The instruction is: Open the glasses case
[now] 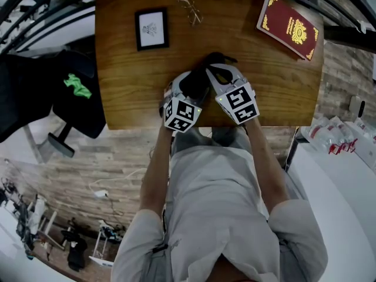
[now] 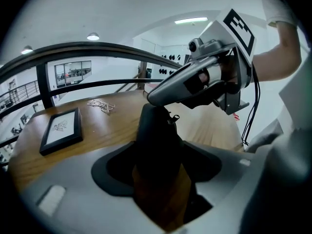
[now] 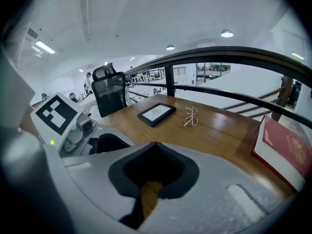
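Clamping of the glasses case (image 2: 156, 140) by the left hand-held gripper (image 2: 158, 184) is shown only in its own view. The right hand-held gripper (image 3: 147, 195) is held almost closed, just above. Glasses (image 3: 190, 116) are seen beyond.

Warm brown with streaky grain on the table (image 1: 129, 69). Plain black on the glasses case (image 1: 200, 80). Black border round white, with a faint grey drawing, on the picture frame (image 1: 151, 29). Dark red with gold ornament on the book (image 1: 289, 27). Pale grey on the left gripper (image 2: 159, 150) and right gripper (image 3: 148, 182), plus black-and-white square markers. Black with a green patch on the chair (image 1: 75, 86).
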`<act>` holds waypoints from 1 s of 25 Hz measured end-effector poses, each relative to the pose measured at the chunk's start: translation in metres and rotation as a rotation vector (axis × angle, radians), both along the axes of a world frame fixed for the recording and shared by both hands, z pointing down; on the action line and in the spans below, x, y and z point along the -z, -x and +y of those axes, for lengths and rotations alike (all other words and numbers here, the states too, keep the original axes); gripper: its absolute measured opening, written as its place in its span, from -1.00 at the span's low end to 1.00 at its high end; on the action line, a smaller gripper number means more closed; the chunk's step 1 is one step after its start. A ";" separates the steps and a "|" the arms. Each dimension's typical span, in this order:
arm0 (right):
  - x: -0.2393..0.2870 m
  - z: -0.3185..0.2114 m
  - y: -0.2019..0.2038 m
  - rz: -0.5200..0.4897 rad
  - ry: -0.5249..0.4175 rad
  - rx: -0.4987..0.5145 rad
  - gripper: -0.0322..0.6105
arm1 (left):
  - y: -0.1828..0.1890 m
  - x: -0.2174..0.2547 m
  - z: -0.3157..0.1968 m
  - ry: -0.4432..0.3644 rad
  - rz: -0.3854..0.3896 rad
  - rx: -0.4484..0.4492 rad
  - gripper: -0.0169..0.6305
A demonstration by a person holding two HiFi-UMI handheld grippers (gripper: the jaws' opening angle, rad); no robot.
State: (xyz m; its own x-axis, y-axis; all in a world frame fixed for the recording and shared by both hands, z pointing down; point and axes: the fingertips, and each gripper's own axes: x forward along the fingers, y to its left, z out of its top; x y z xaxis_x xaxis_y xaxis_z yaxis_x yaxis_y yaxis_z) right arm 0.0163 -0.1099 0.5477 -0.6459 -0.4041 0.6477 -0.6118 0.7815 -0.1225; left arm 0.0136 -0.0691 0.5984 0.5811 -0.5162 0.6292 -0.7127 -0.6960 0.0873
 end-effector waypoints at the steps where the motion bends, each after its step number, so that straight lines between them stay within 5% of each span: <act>1: 0.004 0.000 -0.003 -0.006 0.000 -0.009 -0.89 | 0.000 0.002 0.000 0.002 0.008 0.004 0.02; 10: 0.026 0.018 -0.015 -0.023 -0.011 0.013 -0.89 | 0.005 0.012 0.000 0.018 0.048 0.028 0.00; 25: 0.023 0.051 0.009 -0.016 0.020 0.069 -0.57 | 0.006 0.026 0.002 0.036 0.114 0.089 0.00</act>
